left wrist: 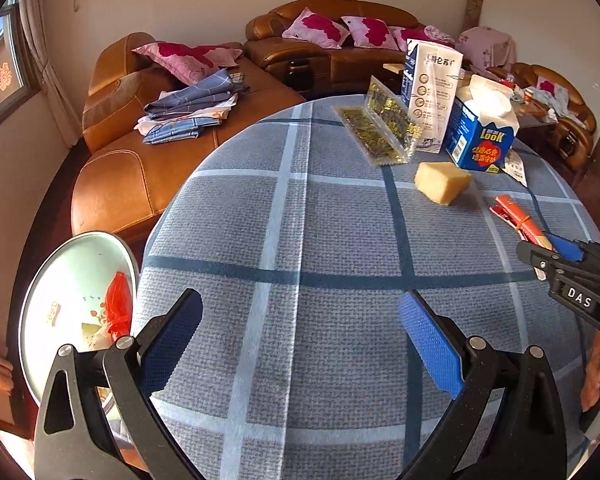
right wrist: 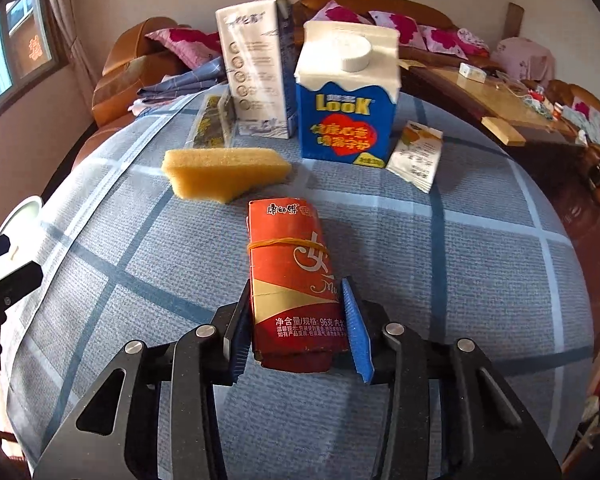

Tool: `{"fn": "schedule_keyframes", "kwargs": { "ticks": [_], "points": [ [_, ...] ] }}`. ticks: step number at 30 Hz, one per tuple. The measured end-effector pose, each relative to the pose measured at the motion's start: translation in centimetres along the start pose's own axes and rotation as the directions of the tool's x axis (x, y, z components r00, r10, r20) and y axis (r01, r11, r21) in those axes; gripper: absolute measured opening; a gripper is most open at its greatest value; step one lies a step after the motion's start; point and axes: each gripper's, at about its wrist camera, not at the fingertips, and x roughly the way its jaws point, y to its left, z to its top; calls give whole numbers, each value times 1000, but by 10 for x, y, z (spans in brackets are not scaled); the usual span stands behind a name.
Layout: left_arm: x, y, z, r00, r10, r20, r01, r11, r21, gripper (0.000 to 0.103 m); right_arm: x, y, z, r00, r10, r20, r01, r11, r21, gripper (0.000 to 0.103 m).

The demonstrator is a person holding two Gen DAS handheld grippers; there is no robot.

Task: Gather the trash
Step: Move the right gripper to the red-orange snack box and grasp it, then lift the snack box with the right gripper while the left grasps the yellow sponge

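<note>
Trash on this checked tablecloth (right wrist: pixel 480 272) is what the person is after, and the piece in hand right now is a flattened red packet (right wrist: pixel 292 276) with a rubber band round its middle. It lies flat on the cloth, lengthwise away from the right gripper (right wrist: pixel 298 334), its near end sitting between the two blue pads. Both pads look pressed against the packet's side edges, so I judge the fingers have closed on it, though it has not left the table.

So the step is the pick-up of this packet. Next it wants a clean lift, then a carry across to the white bin (left wrist: pixel 80 272) that stands off the table's edge on the left, where a red bag and other scraps already lie.

Left gripper (left wrist: pixel 300 340) hovers over bare cloth close to that bin, fingers wide apart and holding nothing.

Farther back wait a yellow sponge (right wrist: pixel 224 172), a blue carton (right wrist: pixel 346 100), a tall white carton (right wrist: pixel 256 68), a small white sachet (right wrist: pixel 418 154) and a gold-patterned wrapper (left wrist: pixel 380 124), all well apart from the fingers.
</note>
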Motion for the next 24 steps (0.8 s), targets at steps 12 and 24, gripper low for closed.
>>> {"fn": "schedule_keyframes", "kwargs": {
  "ticks": [12, 24],
  "points": [
    [43, -67, 64, 972, -228, 54, 216, 963, 160, 97, -30, -87, -10, 994, -111, 18, 105, 974, 203, 42],
    [96, -112, 82, 953, -296, -67, 303, 931, 205, 64, -26, -108, -19, 996, -84, -2, 81, 959, 271, 42]
  ]
}}
